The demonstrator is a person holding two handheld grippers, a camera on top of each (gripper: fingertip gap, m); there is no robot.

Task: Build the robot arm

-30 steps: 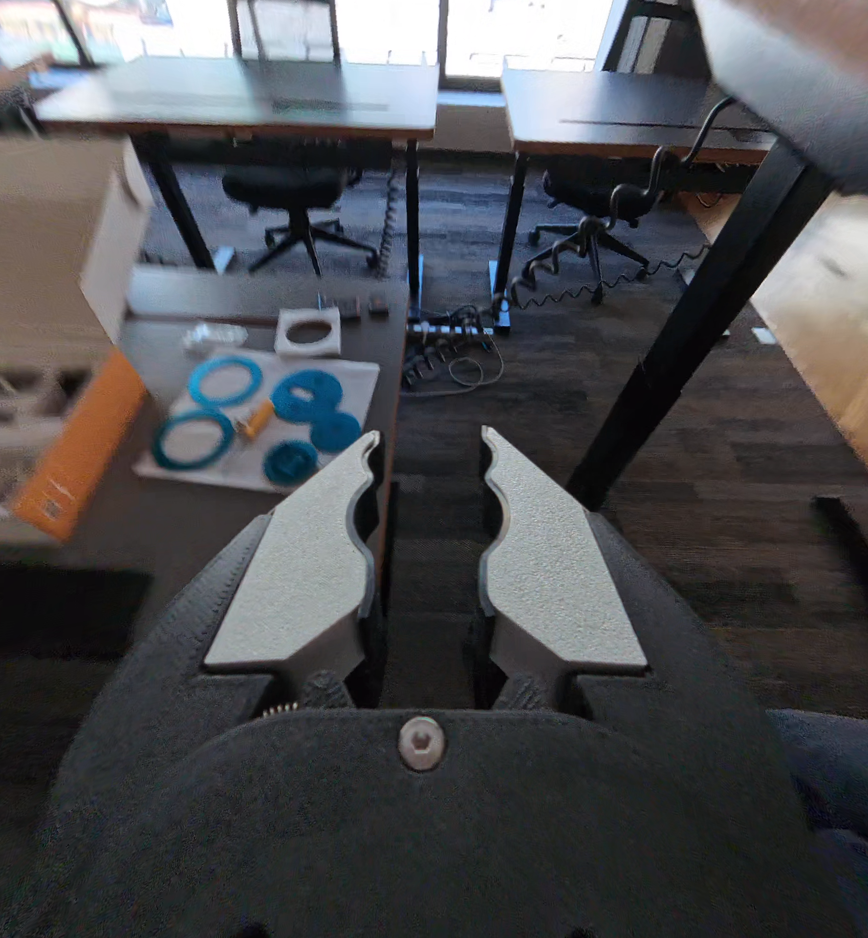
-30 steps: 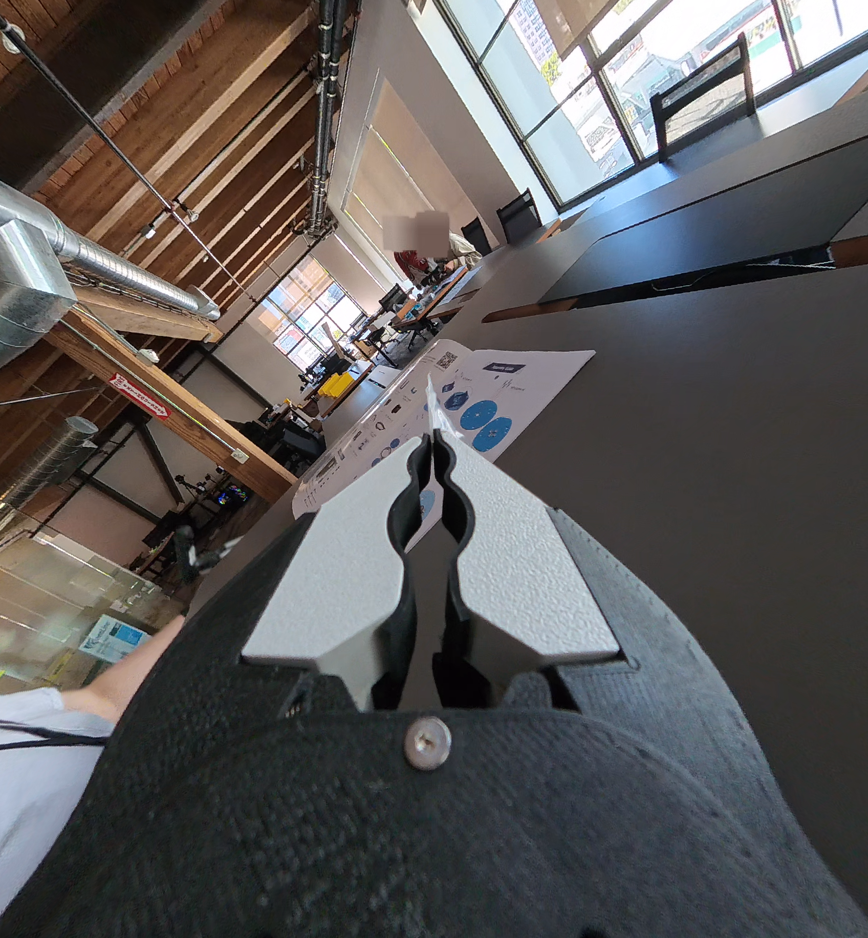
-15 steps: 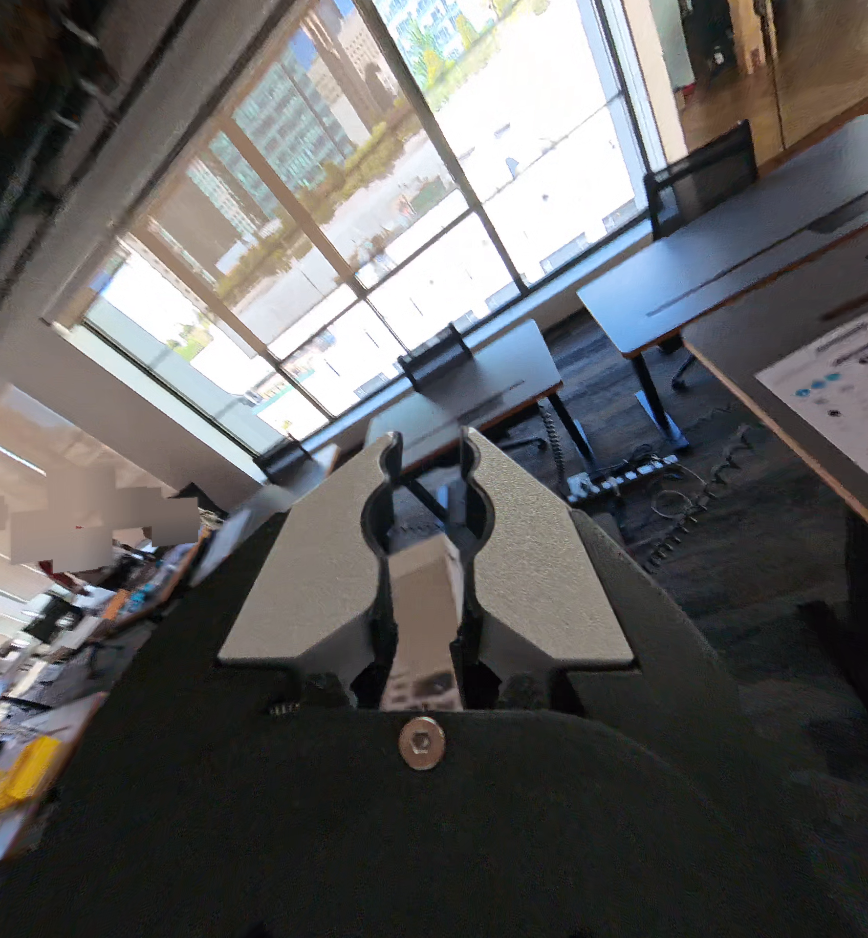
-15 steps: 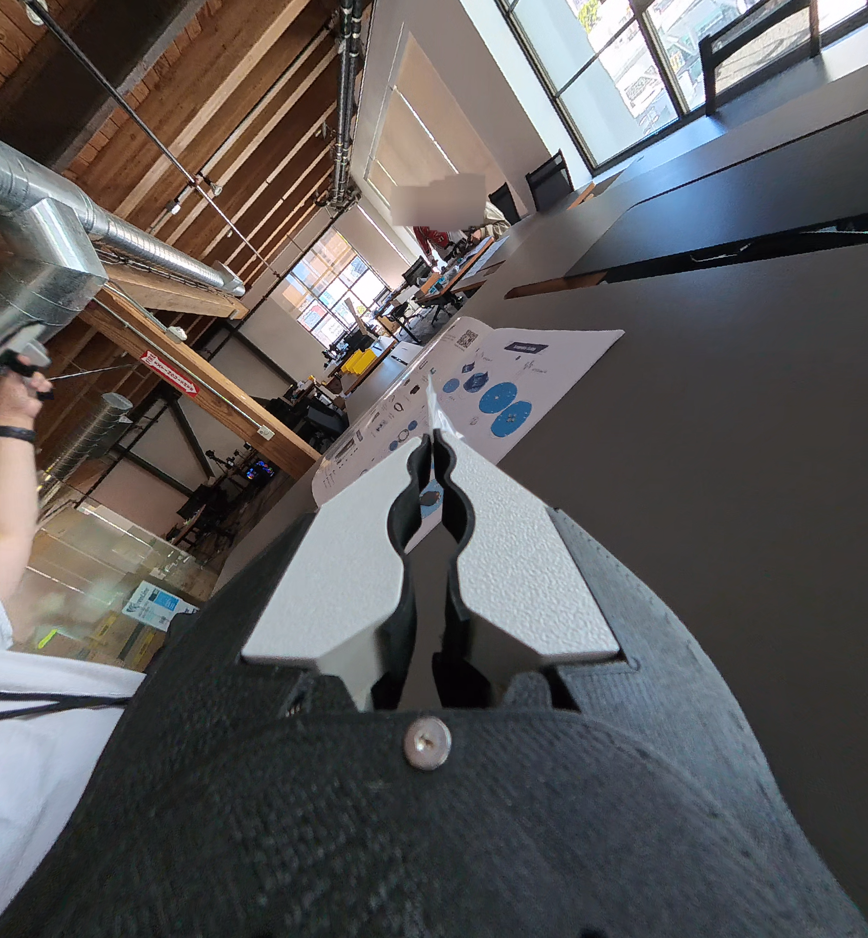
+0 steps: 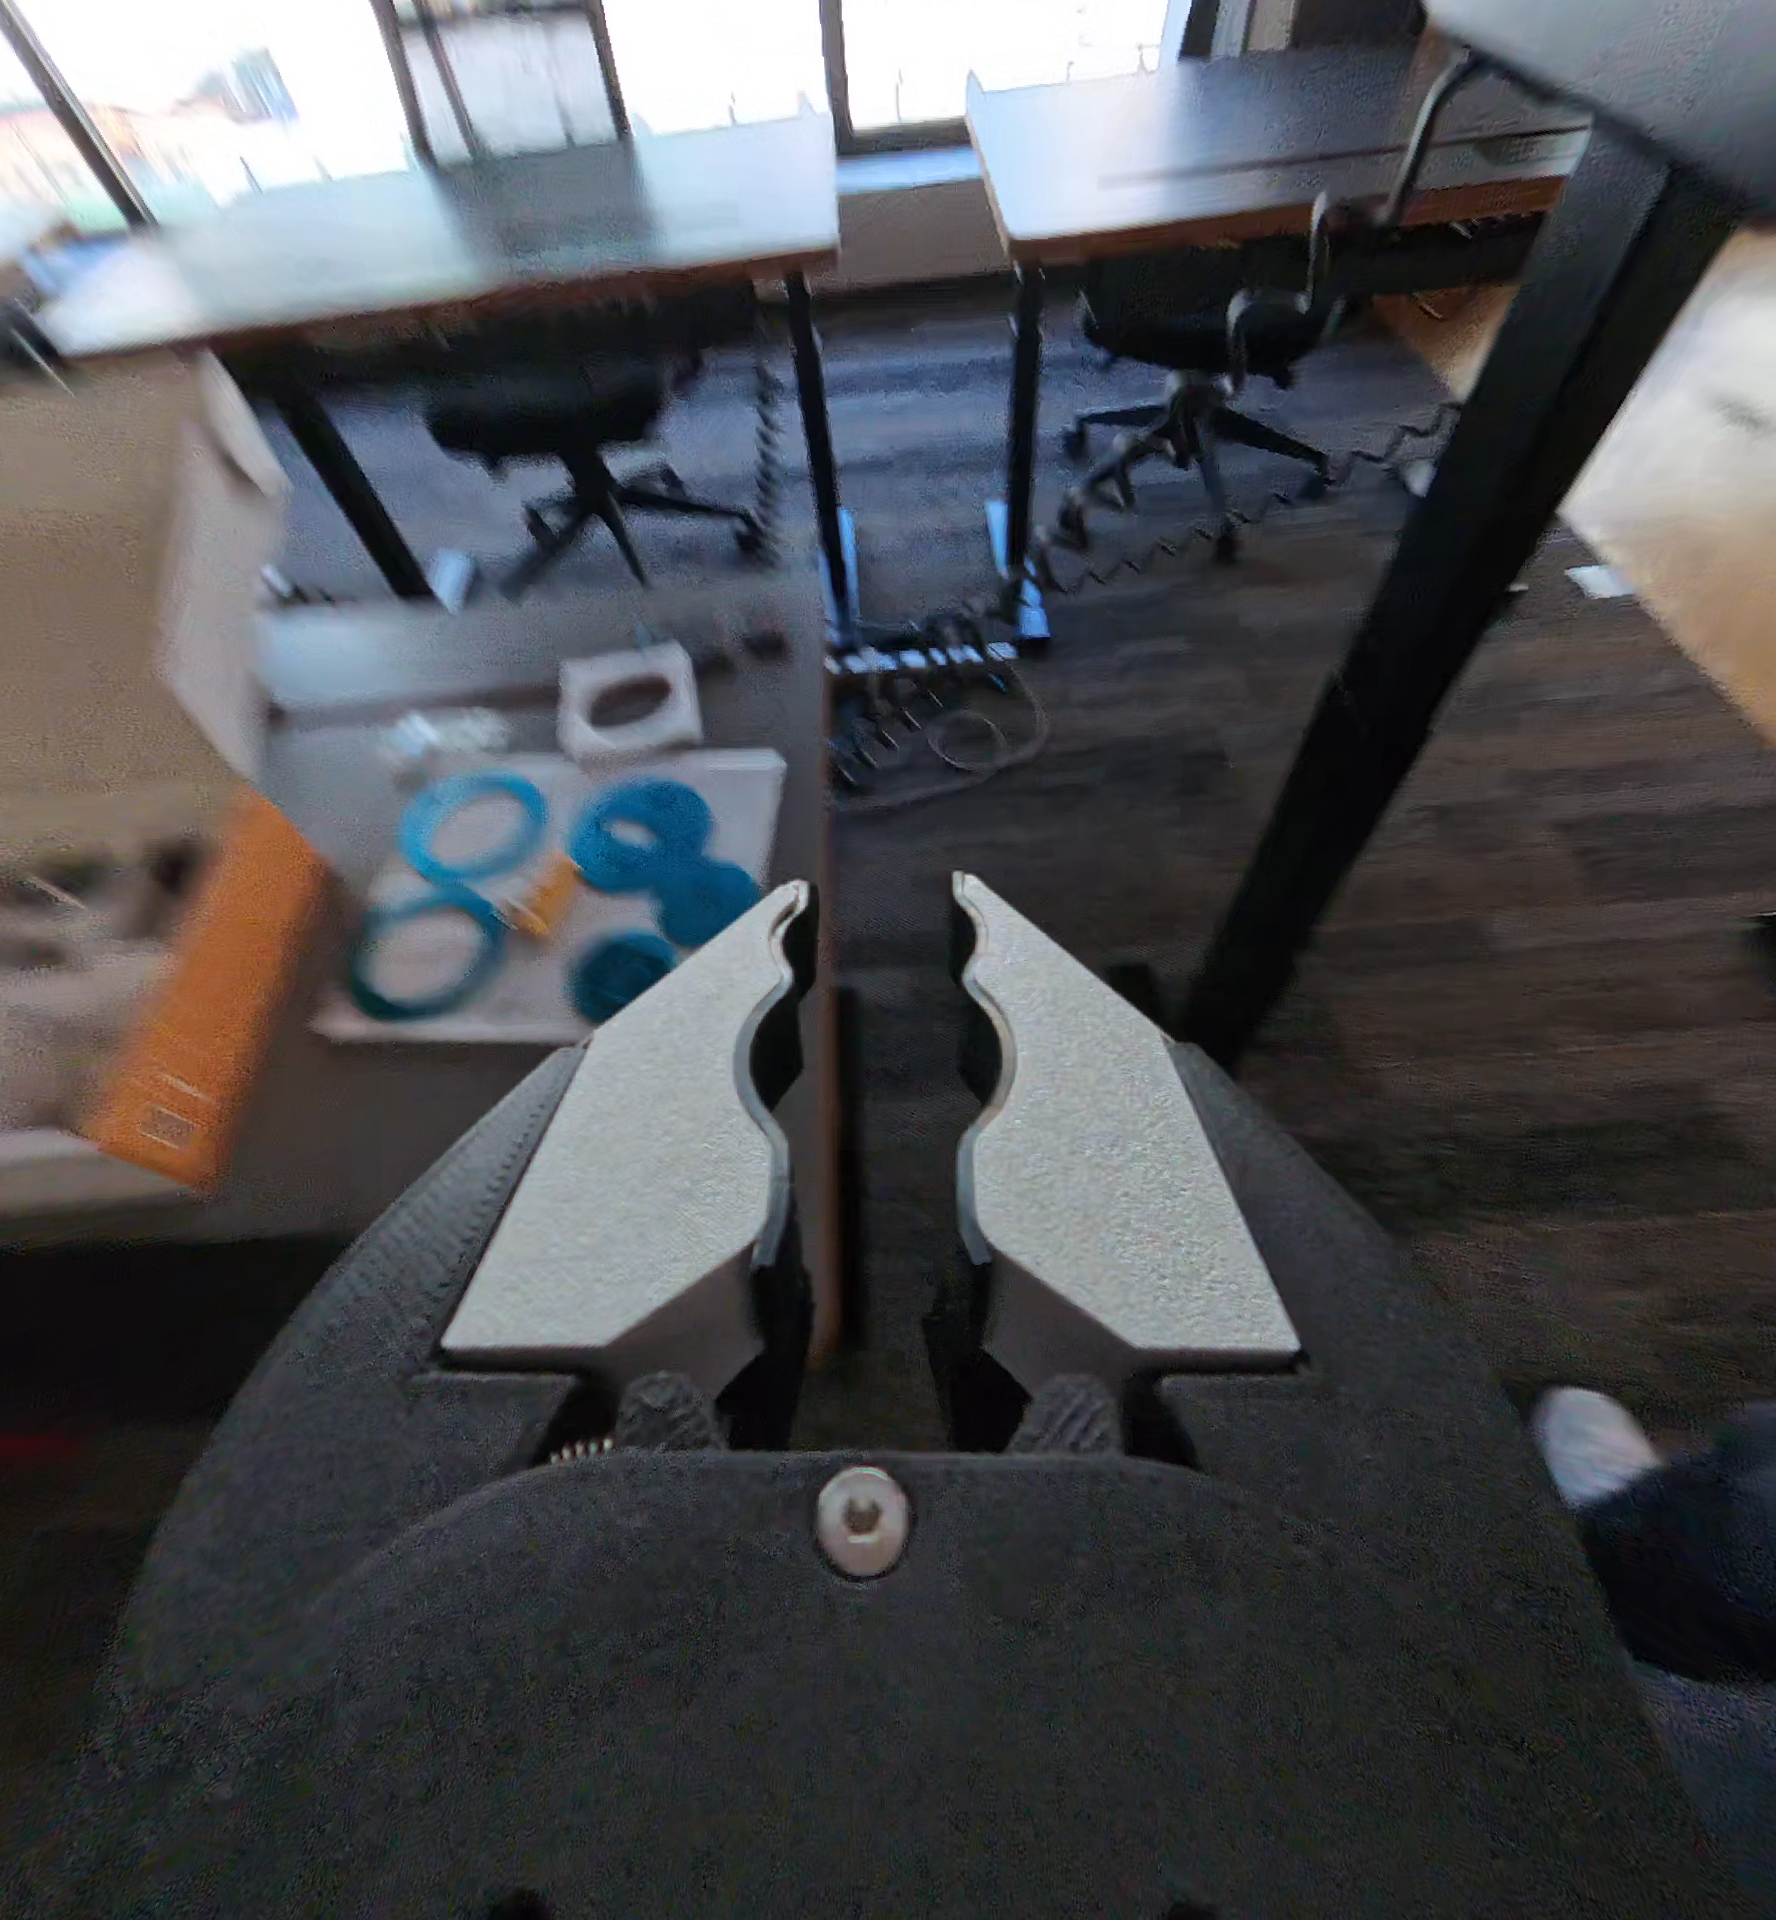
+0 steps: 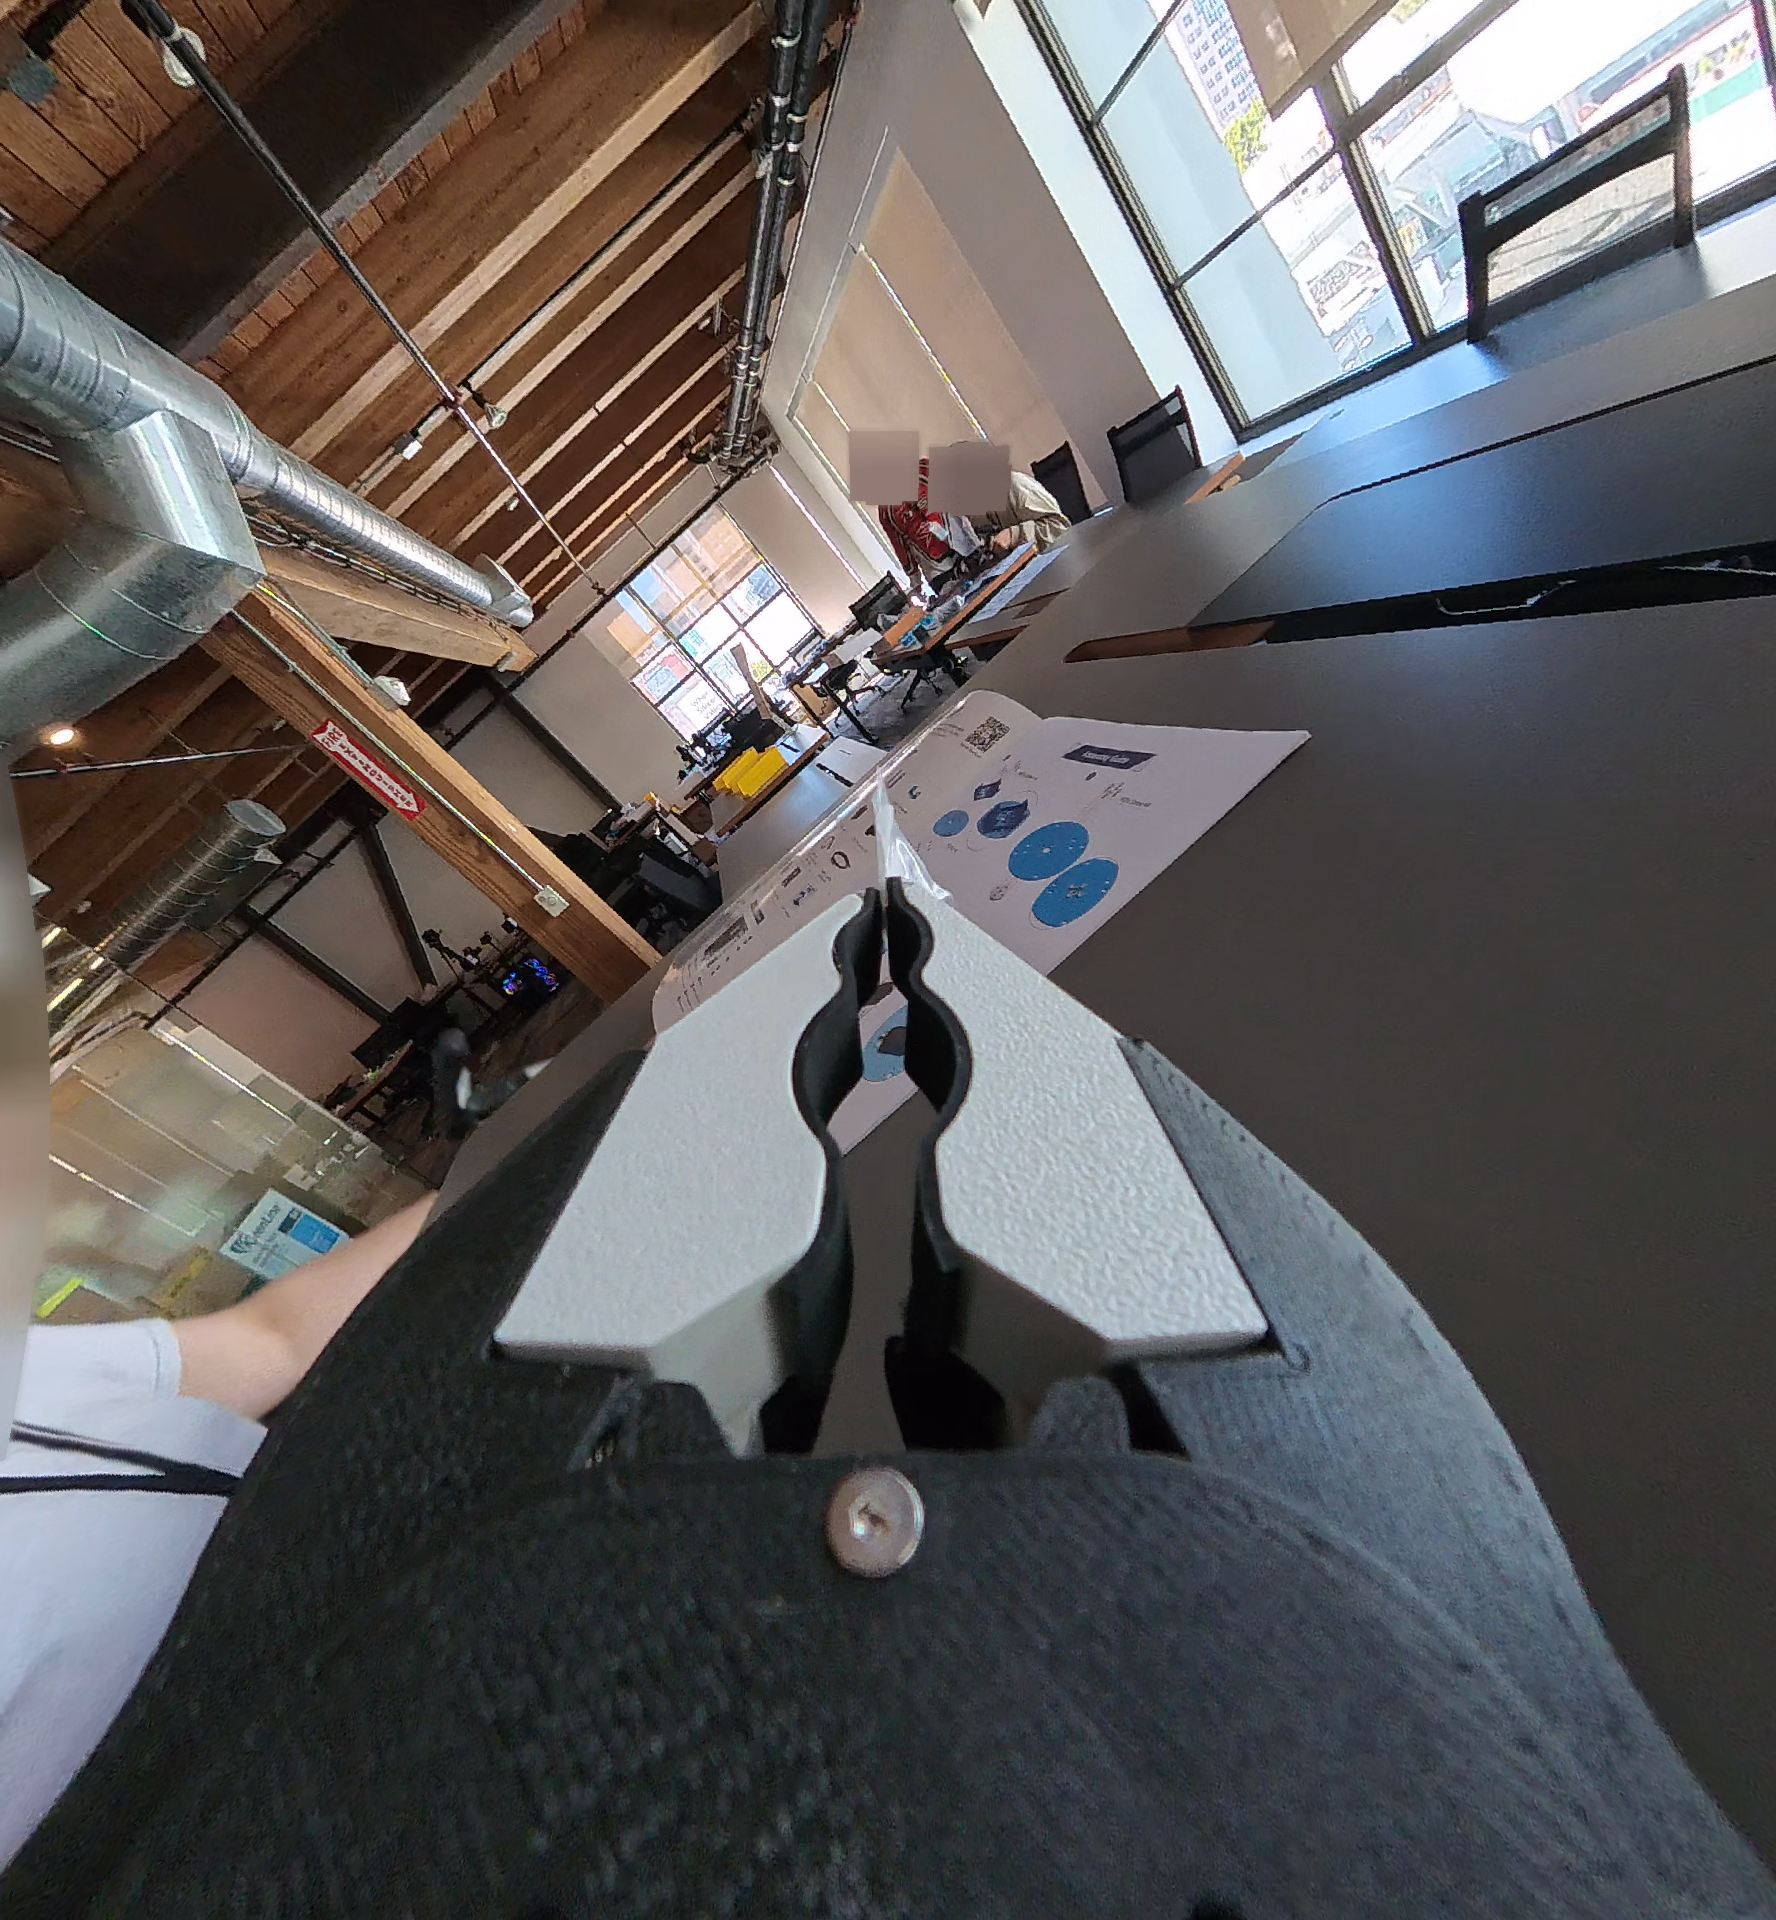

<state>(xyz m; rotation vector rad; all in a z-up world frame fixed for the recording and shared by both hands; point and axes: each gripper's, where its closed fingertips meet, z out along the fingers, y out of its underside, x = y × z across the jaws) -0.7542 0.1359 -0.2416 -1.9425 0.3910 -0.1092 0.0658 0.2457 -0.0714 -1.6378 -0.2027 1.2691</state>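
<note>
Below, two blue rings [image 5: 473,826], three blue discs [image 5: 645,821], left claw [image 5: 882,902] empty.

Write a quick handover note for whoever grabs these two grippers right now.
Left gripper: open and empty, in the air above the edge of a low table.
On that table: blue rings and blue discs on a white sheet, with an orange-sided box to their left. This view is blurred.
Right gripper: shut on clear plastic that sticks out past its tips, low over a dark table. A printed sheet lies just ahead.
</note>
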